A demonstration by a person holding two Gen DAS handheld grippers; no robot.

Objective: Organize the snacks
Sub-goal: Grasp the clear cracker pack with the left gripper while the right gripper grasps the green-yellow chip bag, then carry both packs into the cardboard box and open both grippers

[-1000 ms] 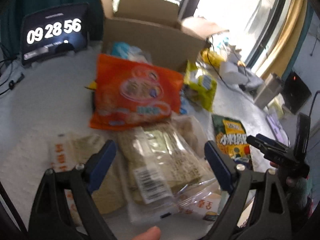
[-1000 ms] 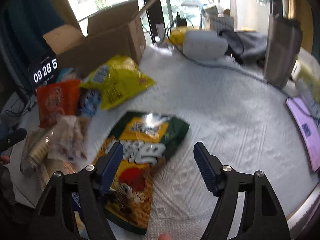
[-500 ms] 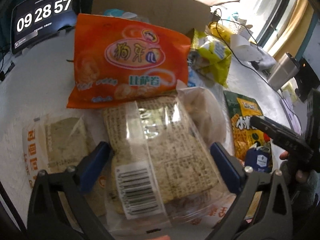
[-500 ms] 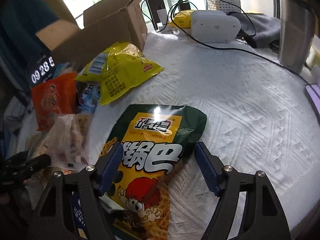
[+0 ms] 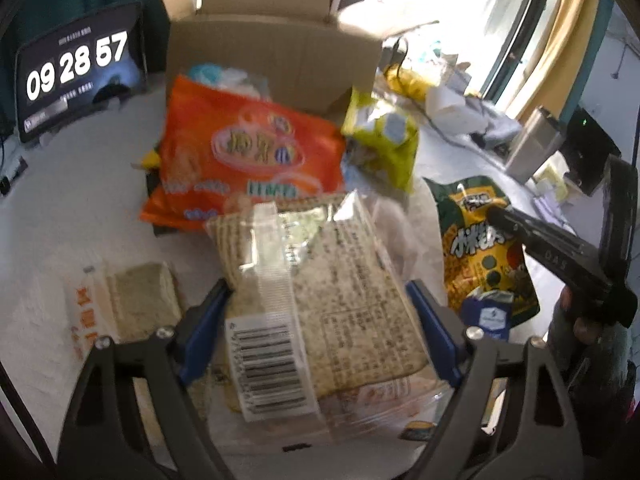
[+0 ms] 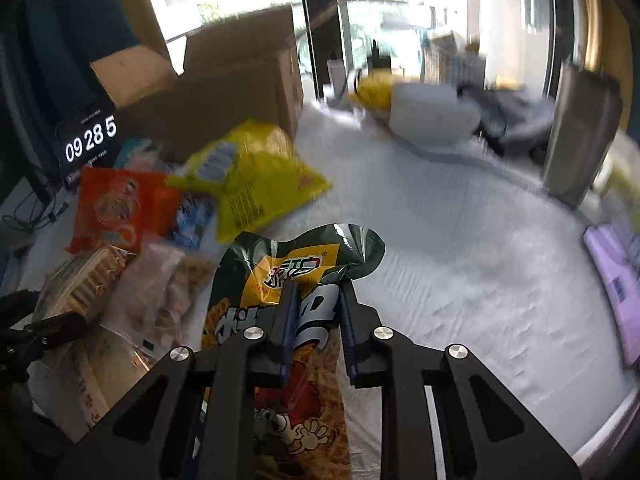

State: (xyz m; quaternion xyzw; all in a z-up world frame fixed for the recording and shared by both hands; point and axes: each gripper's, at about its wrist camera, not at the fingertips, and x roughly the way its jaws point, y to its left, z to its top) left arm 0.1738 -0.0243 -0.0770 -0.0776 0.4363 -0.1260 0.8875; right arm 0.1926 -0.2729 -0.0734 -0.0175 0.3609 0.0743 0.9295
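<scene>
Gripping stage underway. Cardboard box [image 5: 276,48] stands open at twelve o'clock. My left gripper [image 5: 316,320], jaws wide, straddles the clear cracker pack [image 5: 316,280], apparently ungripped. My right gripper [image 6: 316,316] is pinched onto the green-yellow snack bag [image 6: 296,280]. Next move, I judge: lift the bag toward the box.

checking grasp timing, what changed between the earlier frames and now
The right gripper closed its fingers on the green and yellow chip bag, whose top now crumples and lifts. The left gripper stayed wide open, its fingers now straddling the clear cracker pack, apparently touching its sides. The orange bag, yellow bag and cardboard box kept their places.
</scene>
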